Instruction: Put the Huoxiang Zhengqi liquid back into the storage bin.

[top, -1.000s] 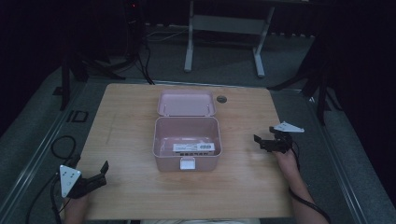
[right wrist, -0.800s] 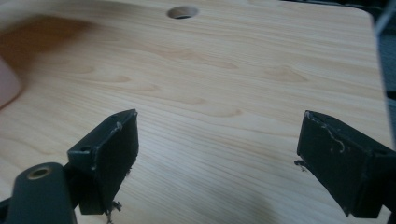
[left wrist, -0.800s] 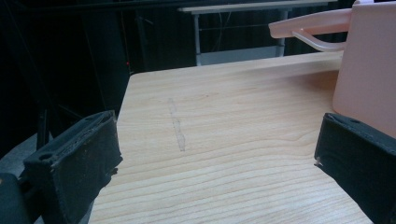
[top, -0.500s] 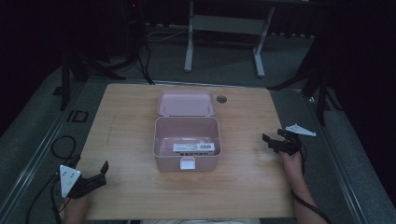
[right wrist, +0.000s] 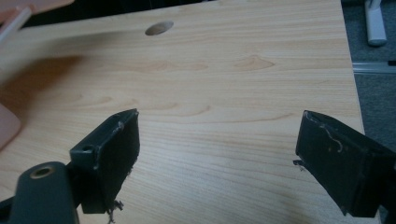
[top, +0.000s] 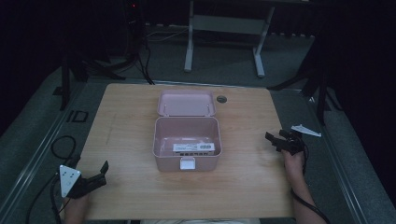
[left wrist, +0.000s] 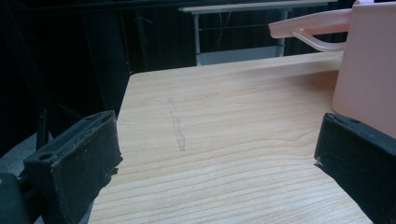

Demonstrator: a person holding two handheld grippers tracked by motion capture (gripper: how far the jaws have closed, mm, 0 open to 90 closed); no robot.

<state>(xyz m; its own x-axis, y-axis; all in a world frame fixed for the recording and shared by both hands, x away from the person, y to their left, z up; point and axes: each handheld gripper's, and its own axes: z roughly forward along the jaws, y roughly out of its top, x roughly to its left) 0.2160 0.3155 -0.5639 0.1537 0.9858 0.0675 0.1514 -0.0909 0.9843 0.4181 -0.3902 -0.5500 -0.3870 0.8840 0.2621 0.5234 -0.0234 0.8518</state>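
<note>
one pink box (top: 187, 140) lid-open, one table (top: 130, 116) — two grippers, left (top: 95, 172) and right (top: 275, 141), both agape.

An open pink plastic box (top: 187, 148) with its lid laid back stands mid-way on the light wooden table (top: 243, 186), the one obstacle. Left, right and near side of the box lie bare; a small round hole (top: 221, 99) sits just beyond its lid.

An open pink box (top: 187, 149) sits mid wooden table (top: 243, 186).
</note>
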